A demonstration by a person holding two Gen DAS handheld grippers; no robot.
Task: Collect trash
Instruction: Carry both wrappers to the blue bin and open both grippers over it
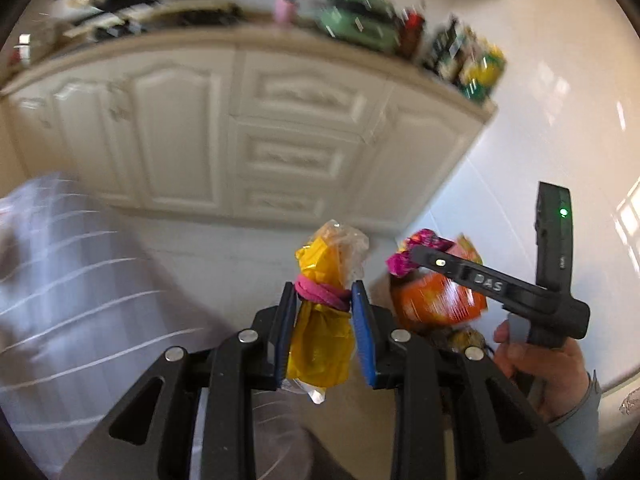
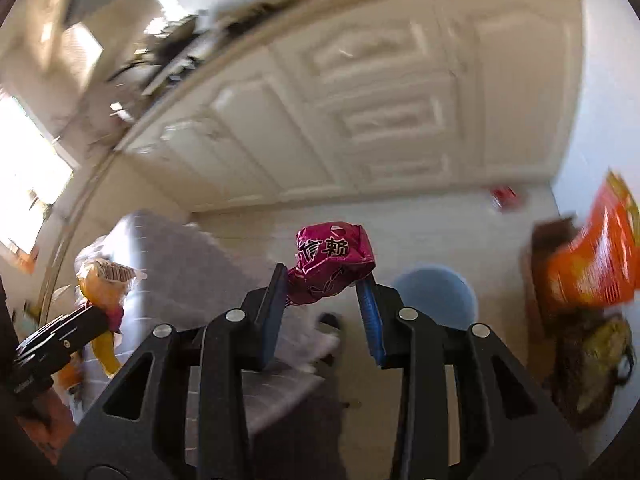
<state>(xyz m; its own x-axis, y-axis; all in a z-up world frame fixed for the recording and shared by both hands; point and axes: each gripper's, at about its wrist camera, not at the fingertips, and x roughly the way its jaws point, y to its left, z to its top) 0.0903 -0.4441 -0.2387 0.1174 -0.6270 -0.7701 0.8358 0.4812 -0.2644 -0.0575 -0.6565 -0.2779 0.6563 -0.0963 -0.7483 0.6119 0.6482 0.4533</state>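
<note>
We saw a yellow wrapper bundle (image 1: 320,344), tied with pink band, standing upright; a crumpled magenta wrapper (image 2: 332,264); perhaps an orange bag (image 2: 592,264) nearby.

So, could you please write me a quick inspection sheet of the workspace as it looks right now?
Surface: pale tiled floor.
Job's things: yellow wrapper bundle in the left tool; magenta wrapper in the right tool.
Clutter: orange packet, blue tub, small red scrap.
Grippers: both shut on wrappers.
Cables: nothing seen.
Surroundings: cream cabinets, crowded countertop, blurred.
</note>
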